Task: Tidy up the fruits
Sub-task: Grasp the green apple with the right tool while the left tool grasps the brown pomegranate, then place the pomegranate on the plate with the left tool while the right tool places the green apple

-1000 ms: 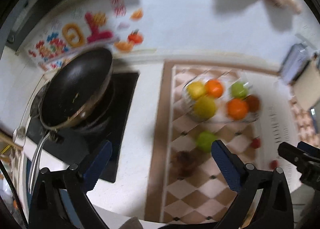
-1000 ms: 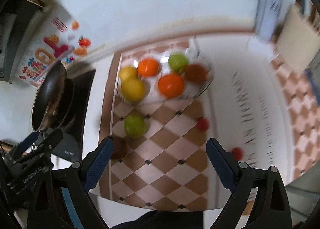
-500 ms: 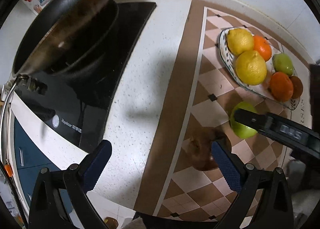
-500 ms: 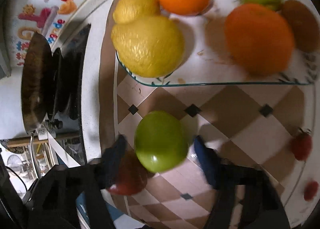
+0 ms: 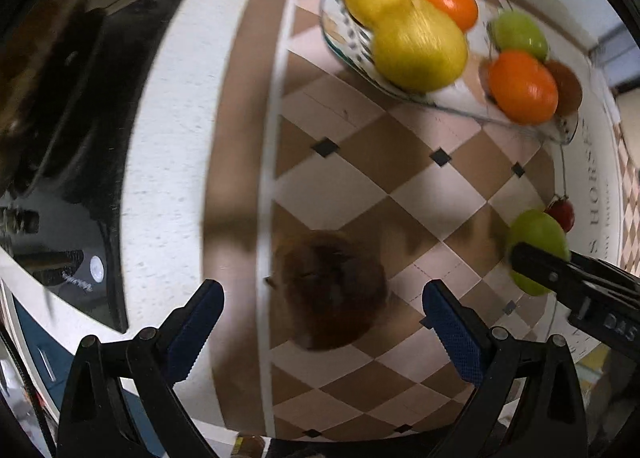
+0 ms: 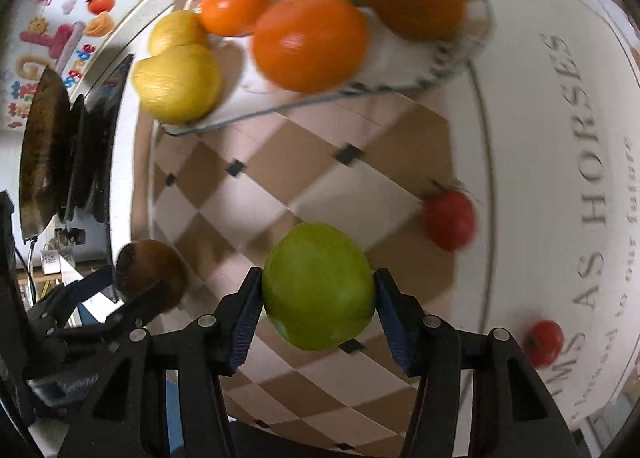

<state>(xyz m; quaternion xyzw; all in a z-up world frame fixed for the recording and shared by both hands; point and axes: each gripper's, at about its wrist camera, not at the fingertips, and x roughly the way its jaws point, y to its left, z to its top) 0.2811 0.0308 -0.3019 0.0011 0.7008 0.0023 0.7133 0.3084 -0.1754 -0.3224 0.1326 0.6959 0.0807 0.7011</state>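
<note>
My right gripper (image 6: pixel 318 314) is shut on a green apple (image 6: pixel 318 286), its blue pads pressing both sides just above the checkered mat (image 6: pixel 304 186). The left wrist view shows that apple (image 5: pixel 536 238) at the right edge, behind a black finger of the right gripper. My left gripper (image 5: pixel 324 326) points straight down, open, with a brown fuzzy fruit (image 5: pixel 332 290) between and just beyond its pads, untouched. A glass plate (image 6: pixel 280 110) further back holds lemons, oranges, a green apple and a brown fruit. Two small red fruits (image 6: pixel 450 218) (image 6: pixel 542 342) lie on the mat to the right.
A dark frying pan (image 5: pixel 48 78) sits on a black hob to the left, beyond a strip of white counter (image 5: pixel 168 178). The plate's rim (image 5: pixel 440 106) stands close behind both grippers. Colourful stickers (image 6: pixel 52 42) mark the back wall.
Both grippers have sunk toward the mat. The right jaws have shut on the green apple. The left gripper has come down over the brown fruit, still open.
</note>
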